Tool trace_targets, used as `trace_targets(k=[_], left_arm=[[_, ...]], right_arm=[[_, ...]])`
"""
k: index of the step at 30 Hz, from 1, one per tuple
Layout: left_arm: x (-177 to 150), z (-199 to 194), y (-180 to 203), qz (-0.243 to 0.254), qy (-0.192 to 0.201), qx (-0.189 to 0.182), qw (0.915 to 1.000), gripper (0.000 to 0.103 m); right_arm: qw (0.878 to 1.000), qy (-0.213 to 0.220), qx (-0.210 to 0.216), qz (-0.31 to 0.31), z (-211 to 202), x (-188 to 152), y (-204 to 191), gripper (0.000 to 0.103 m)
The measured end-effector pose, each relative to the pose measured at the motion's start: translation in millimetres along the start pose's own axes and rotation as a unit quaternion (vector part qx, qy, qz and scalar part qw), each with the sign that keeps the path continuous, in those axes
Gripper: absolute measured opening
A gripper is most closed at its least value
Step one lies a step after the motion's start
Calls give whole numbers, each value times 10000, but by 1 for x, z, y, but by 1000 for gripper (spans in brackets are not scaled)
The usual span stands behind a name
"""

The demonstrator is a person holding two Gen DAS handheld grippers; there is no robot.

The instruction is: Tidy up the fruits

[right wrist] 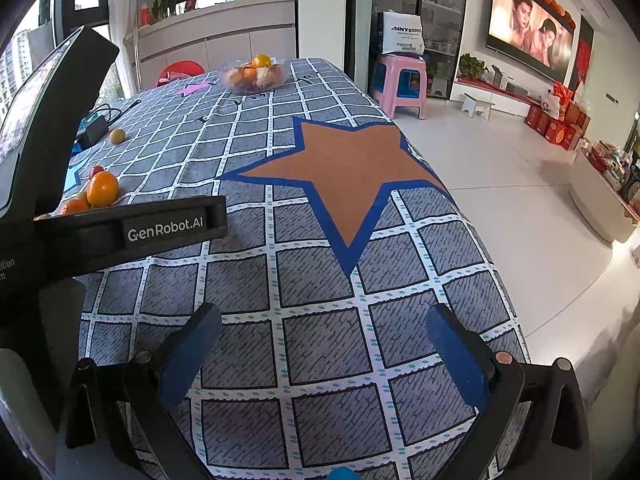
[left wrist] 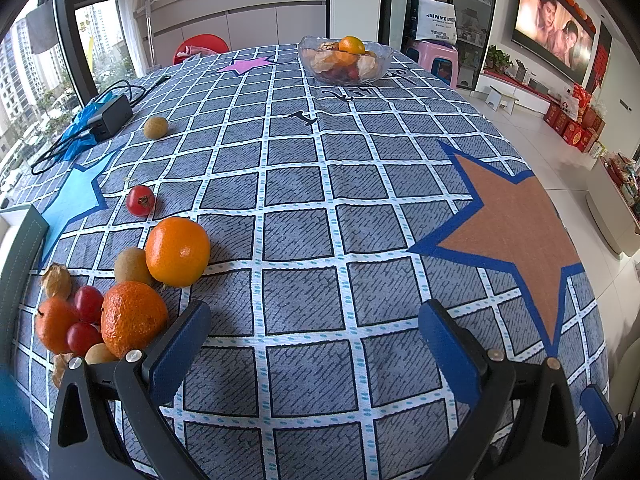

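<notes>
Glass bowl (left wrist: 345,60) at far end of counter (left wrist: 320,208), already loaded: orange on top, peeled citrus, red fruit beneath. Loose fruit cluster (left wrist: 120,292) at near left: oranges, kiwis, cherry tomatoes. Left gripper (left wrist: 316,344) jaws wide apart, holding nothing, just beside cluster. Right gripper (right wrist: 324,344) jaws wide too, nothing between, over bare cloth.
</notes>
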State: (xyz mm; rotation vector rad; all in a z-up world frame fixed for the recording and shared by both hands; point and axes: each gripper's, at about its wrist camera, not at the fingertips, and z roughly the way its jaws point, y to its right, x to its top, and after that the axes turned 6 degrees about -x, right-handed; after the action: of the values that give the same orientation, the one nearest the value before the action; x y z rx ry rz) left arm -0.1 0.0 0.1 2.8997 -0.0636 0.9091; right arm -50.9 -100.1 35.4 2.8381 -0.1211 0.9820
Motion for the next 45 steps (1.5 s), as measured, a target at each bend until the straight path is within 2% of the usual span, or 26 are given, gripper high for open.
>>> trace_targets(k=[18, 22, 25, 29, 32, 34, 38, 41, 45], left_arm=[[1, 0, 0, -40, -14, 28, 10000, 103], [-1, -7, 0, 209, -88, -75, 9997, 103], [-5, -31, -4, 513, 174, -207, 9983, 103], [-8, -82, -37, 678, 726, -468, 9940, 103], [-16, -104, -77, 570, 937, -311, 9935, 103], [-24, -107, -108, 424, 888, -52, 9951, 103], [-42, -93, -152, 164, 482, 270, 9983, 103], [-52, -84, -165, 76, 329, 360, 9988, 103], [-54, -79, -159, 156, 319, 321, 9989, 103]], right_arm=[[10000, 2, -5, 19, 1, 0, -2, 103], [10000, 12, 16, 44, 2, 0, -2, 103], [10000, 16, 5, 29, 1, -1, 0, 103], [10000, 28, 20, 43, 1, -1, -1, 103], [9999, 51, 71, 84, 1, -1, 1, 103], [9999, 61, 93, 103, 0, -1, 2, 103], [9999, 65, 102, 101, 0, -2, 2, 103], [9999, 62, 93, 93, -1, -2, 2, 103], [10000, 41, 52, 55, 0, -2, 1, 103]])
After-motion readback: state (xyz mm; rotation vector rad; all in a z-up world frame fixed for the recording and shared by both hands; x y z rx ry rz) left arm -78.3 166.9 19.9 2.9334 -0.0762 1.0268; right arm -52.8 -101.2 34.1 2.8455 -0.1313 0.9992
